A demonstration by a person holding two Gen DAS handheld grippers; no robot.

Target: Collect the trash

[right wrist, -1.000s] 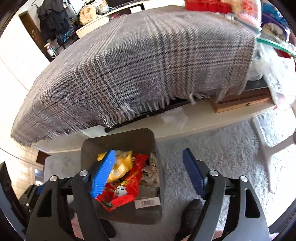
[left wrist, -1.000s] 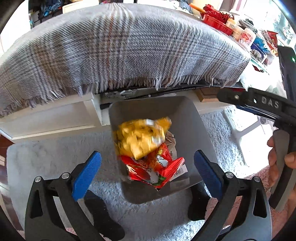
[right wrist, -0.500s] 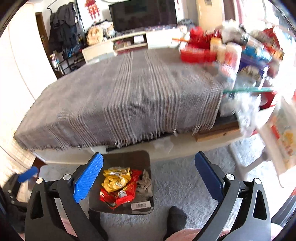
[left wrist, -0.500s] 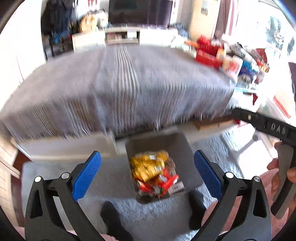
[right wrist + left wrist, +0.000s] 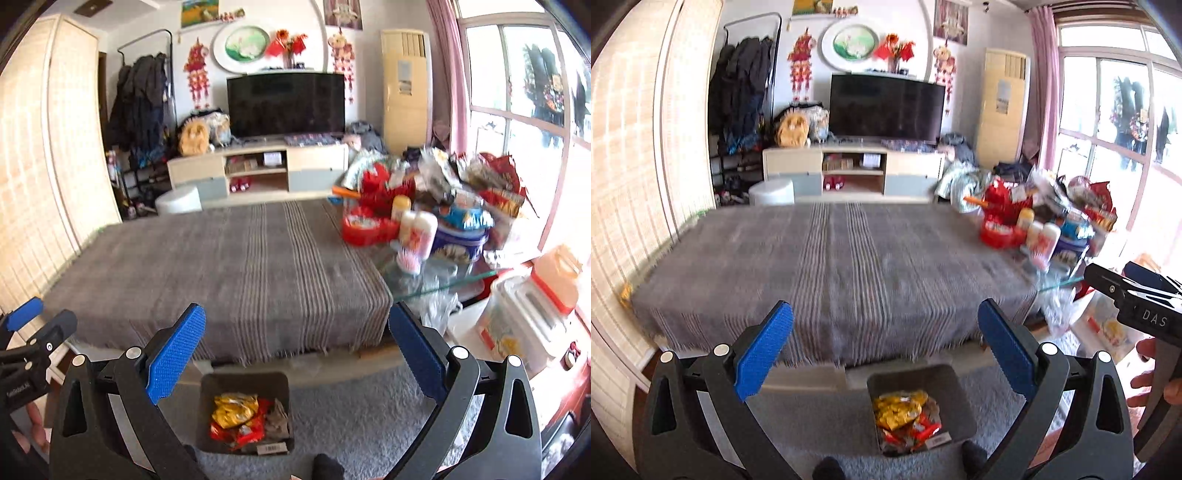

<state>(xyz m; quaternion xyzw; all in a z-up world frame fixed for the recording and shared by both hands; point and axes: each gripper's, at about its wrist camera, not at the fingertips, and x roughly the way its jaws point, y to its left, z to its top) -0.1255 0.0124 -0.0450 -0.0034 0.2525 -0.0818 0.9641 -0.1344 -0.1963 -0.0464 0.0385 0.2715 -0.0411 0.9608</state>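
The grey-clothed table is seen bare, and the grey bin stands on the carpet just before it. Crumpled yellow and red wrappers are piled inside; they are judged light, soft and slippery, best pinched at a raised fold. Left gripper and right gripper are held spread wide, nothing between them.

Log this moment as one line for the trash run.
left gripper: open, empty | right gripper: open, empty | wrappers: in bin | bin: on rug, below table edge
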